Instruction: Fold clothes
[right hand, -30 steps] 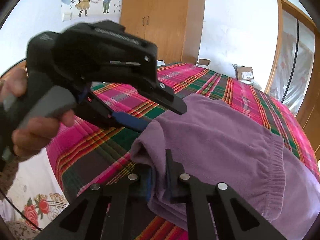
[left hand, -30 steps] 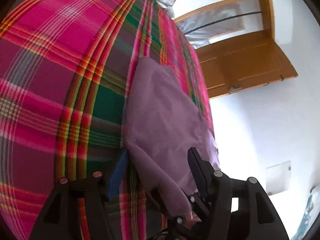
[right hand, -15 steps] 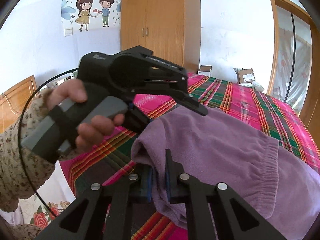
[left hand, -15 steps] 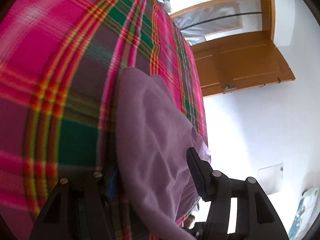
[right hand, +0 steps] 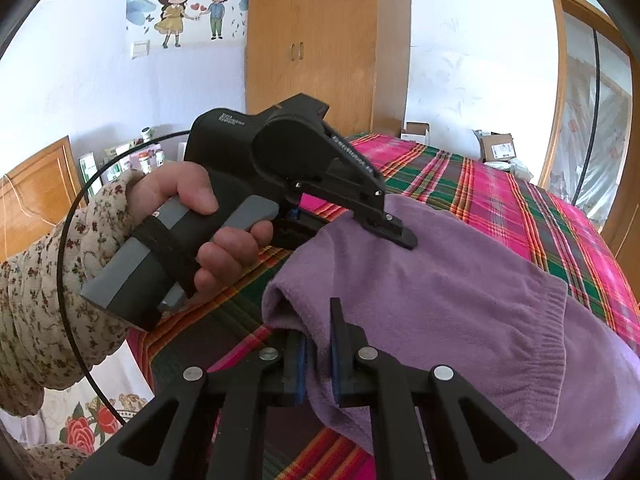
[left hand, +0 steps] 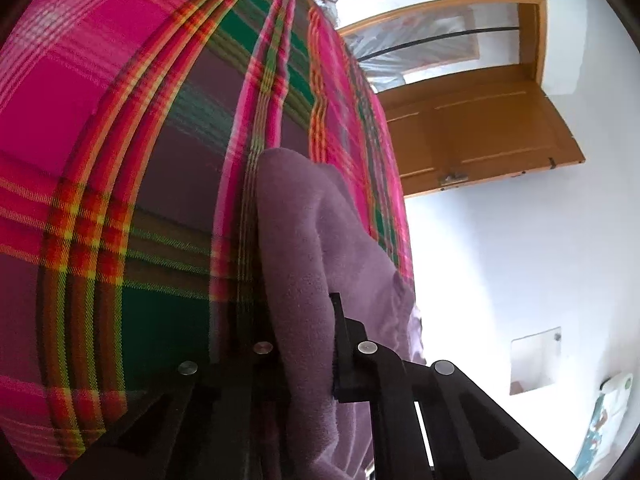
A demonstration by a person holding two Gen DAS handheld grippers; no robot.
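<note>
On the plaid bedspread (right hand: 500, 184), we see the left gripper (left hand: 304, 344) closing its jaws on the purple garment (right hand: 460, 300). The right gripper (right hand: 318, 354) clamps a rumpled fold near it.

My left gripper (right hand: 394, 230) is black plastic with a grey handle, a black strap round it and white lettering on top. Silver screws dot my right gripper (right hand: 318, 354), whose pads are blue. My sleeve (right hand: 52, 288) is cream with small flowers.

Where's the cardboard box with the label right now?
In the right wrist view, the cardboard box sits at upper right, beyond the plaid bedspread, beside the door frame.
</note>
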